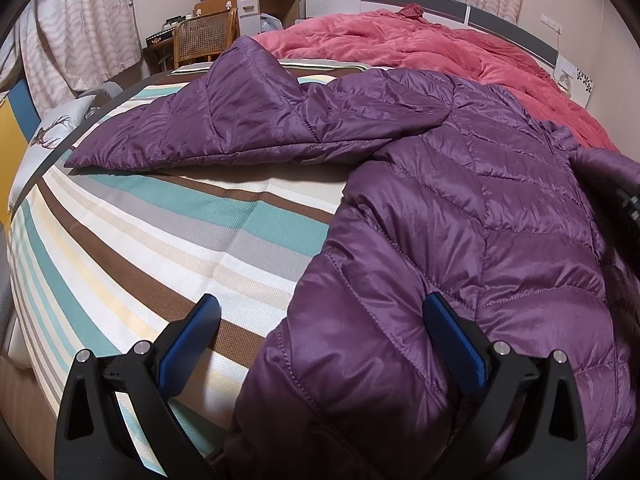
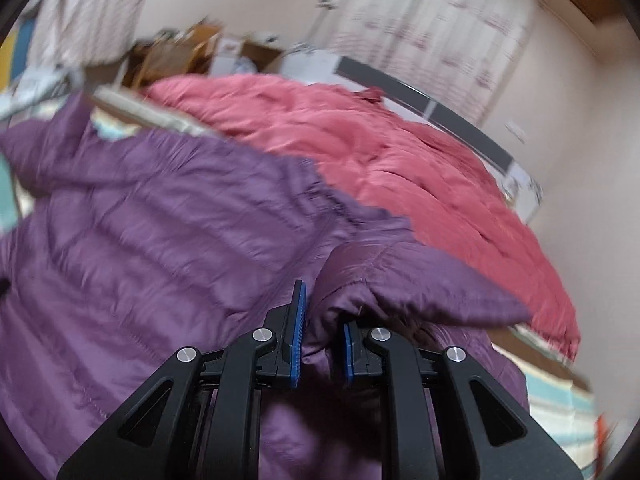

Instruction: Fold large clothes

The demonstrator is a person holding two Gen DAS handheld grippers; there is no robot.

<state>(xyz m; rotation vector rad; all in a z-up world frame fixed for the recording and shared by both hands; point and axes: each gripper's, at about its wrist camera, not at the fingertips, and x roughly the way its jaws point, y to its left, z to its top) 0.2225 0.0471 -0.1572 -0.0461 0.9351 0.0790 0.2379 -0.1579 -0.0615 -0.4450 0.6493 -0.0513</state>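
Note:
A purple quilted puffer jacket (image 1: pixel 460 208) lies spread on the striped bed sheet (image 1: pixel 160 232), one sleeve (image 1: pixel 224 128) stretched out to the far left. My left gripper (image 1: pixel 320 316) is open wide, its jaws astride the jacket's near left edge, the right finger (image 1: pixel 452 340) resting on the fabric. In the blurred right wrist view the jacket (image 2: pixel 160 240) fills the left side. My right gripper (image 2: pixel 324 320) is shut on a bunched fold of the jacket (image 2: pixel 400 280) and holds it raised.
A crumpled pink quilt (image 1: pixel 440 52) covers the far half of the bed, right behind the jacket, and shows in the right wrist view (image 2: pixel 360 152). A headboard (image 1: pixel 500 20), a wicker chair (image 1: pixel 204 36), a desk and curtains stand beyond. The bed's left edge drops off by a pillow (image 1: pixel 52 136).

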